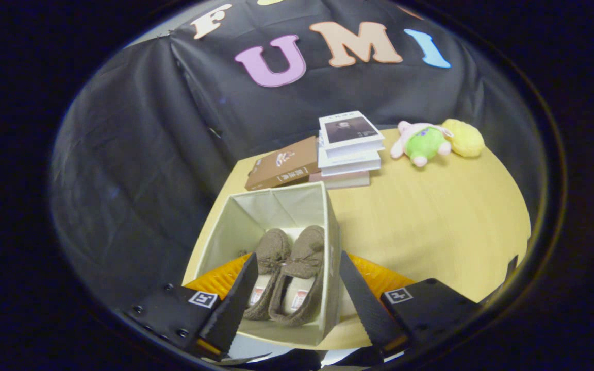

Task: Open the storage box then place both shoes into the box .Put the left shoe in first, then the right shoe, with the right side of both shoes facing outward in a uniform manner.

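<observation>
Black gripper (297, 278), lower centre: fingers (235, 304) standing wide apart, gripping nothing, flanking the box (271, 206). Both shoes (292, 273) lying side by side inside. Books (348, 149), plush toys (433, 139) sitting upper centre and upper right on table (431, 221).

The left finger (235, 299) covers the heel side of the left shoe (267, 268). The storage box (276, 206) hides the lower edge of the brown book (282, 164). The printing on the books' covers is too small to tell. The stack of books (349, 154) hides part of the counter (431, 221).
</observation>
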A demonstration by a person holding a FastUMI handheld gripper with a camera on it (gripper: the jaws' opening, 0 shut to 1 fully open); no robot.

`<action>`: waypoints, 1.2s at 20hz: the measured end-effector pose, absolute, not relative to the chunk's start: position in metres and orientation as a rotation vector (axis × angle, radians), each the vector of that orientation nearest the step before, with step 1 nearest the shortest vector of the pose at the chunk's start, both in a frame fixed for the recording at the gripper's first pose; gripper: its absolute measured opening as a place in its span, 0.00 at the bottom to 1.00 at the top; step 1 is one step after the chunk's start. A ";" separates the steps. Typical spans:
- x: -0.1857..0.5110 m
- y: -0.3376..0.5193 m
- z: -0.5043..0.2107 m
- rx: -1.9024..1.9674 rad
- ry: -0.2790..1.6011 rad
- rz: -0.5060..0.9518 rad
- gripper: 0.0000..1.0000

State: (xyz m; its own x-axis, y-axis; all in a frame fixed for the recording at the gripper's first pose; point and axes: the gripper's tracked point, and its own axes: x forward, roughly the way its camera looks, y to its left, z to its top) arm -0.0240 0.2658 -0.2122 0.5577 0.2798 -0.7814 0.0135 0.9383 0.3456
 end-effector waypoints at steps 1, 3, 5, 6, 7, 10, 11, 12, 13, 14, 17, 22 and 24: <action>-0.024 0.269 -0.207 0.323 0.956 0.199 1.00; -0.016 0.270 -0.186 0.320 0.869 0.263 1.00; -0.006 0.261 -0.160 0.277 0.773 0.301 1.00; -0.002 0.253 -0.149 0.245 0.725 0.314 1.00; 0.002 0.244 -0.136 0.222 0.679 0.314 1.00; 0.012 0.208 -0.107 0.168 0.563 0.289 1.00; 0.014 0.193 -0.098 0.151 0.529 0.274 1.00; 0.017 0.179 -0.090 0.132 0.500 0.255 1.00; 0.019 0.164 -0.085 0.119 0.475 0.235 1.00; 0.019 0.146 -0.078 0.099 0.457 0.215 1.00; 0.021 0.093 -0.053 0.063 0.381 0.138 1.00; 0.003 0.012 -0.030 0.095 0.276 0.014 1.00; -0.006 -0.019 -0.024 0.078 0.237 -0.036 1.00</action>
